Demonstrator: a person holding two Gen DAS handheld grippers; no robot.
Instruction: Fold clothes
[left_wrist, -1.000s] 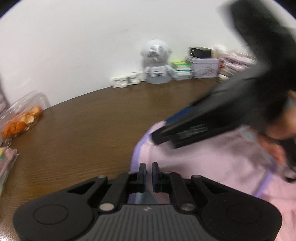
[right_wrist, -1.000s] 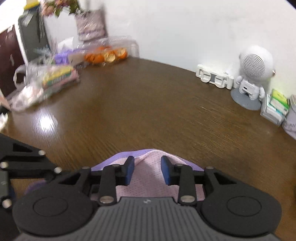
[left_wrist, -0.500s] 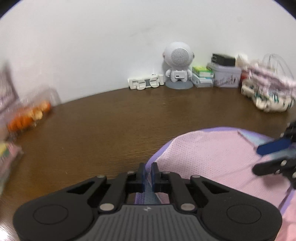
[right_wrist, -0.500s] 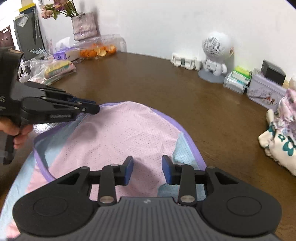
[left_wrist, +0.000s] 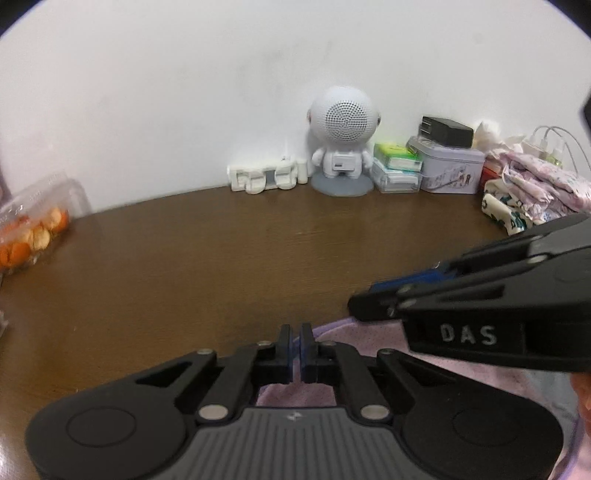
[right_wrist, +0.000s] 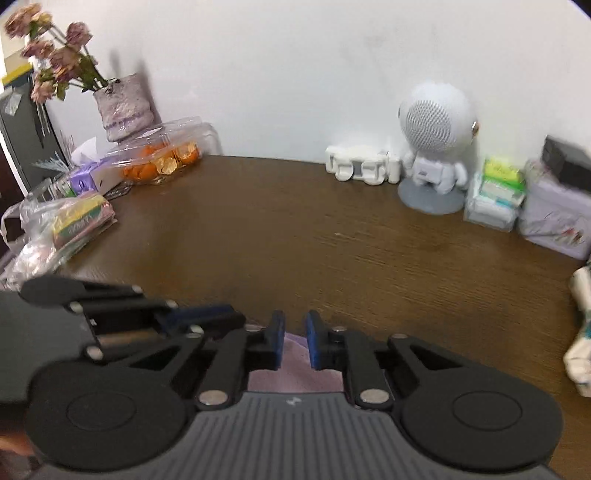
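Observation:
A pink mesh garment (left_wrist: 369, 338) with a purple hem lies on the brown table (left_wrist: 221, 266), mostly hidden under both grippers. My left gripper (left_wrist: 295, 350) is shut, its tips pinching the garment's far hem; in the right wrist view the left gripper (right_wrist: 236, 319) shows side-on just left of my right one. My right gripper (right_wrist: 295, 341) straddles the same hem (right_wrist: 293, 345). Its jaws are closing, with a narrow gap still between the blue pads (right_wrist: 314, 343) and cloth lying in it. The right gripper (left_wrist: 360, 308) reaches in from the right, its tip at the hem.
Along the wall stand a white astronaut speaker (left_wrist: 341, 147), a white holder (left_wrist: 266, 177), tissue packs (left_wrist: 397, 170) and a tin box (left_wrist: 452, 170). Folded clothes (left_wrist: 532, 192) are piled at the right. A box of oranges (right_wrist: 162, 158), a flower vase (right_wrist: 123, 107) and bagged items (right_wrist: 74, 221) crowd the left.
Both grippers moved toward the far hem and now sit side by side. The spread garment has slipped under them. The right gripper's jaws have narrowed and the left's have shut.

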